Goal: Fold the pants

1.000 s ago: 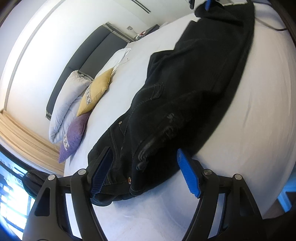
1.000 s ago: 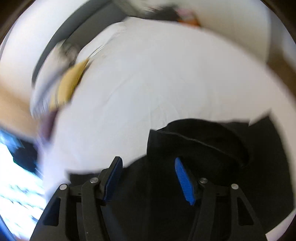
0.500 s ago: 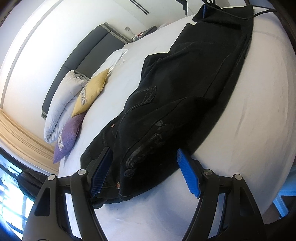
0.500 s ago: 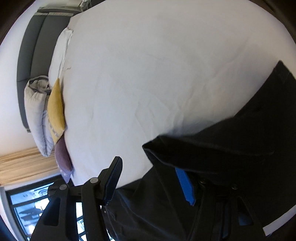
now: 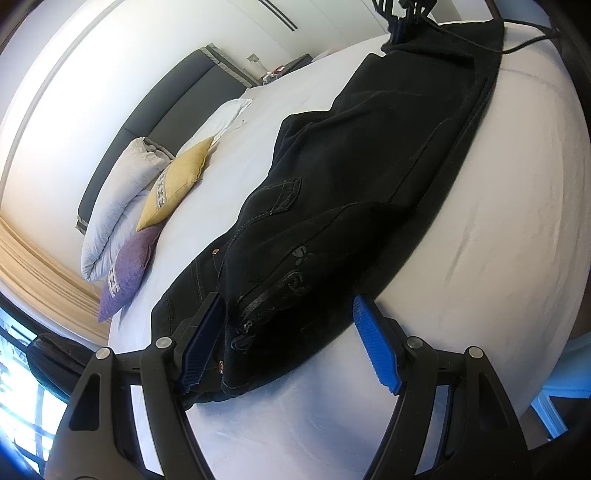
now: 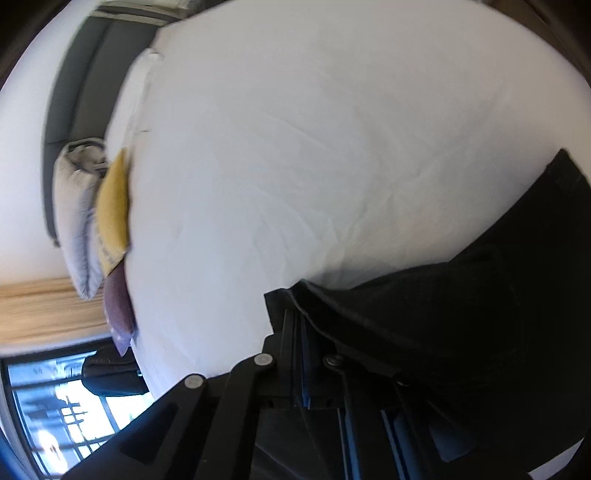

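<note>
Black pants [image 5: 362, 177] lie stretched along the white bed [image 5: 517, 229], waistband near me, legs running away to the upper right. My left gripper [image 5: 288, 339] is open, its blue fingers straddling the waistband end, the left finger [image 5: 201, 338] touching the fabric. My right gripper [image 6: 301, 354] is shut on the hem of the pants [image 6: 461, 314] and holds it lifted over the sheet; it also shows at the top of the left wrist view [image 5: 404, 20].
A grey-white duvet [image 5: 114, 206], a yellow cushion [image 5: 173, 184] and a purple cushion [image 5: 127, 269] lie by the dark headboard [image 5: 159, 114]. A window [image 6: 55, 417] is at lower left. The bed edge drops off at the right [image 5: 546, 387].
My right gripper has closed on the pant hem and lifted it. My left gripper has moved in closer to the waistband, still open.
</note>
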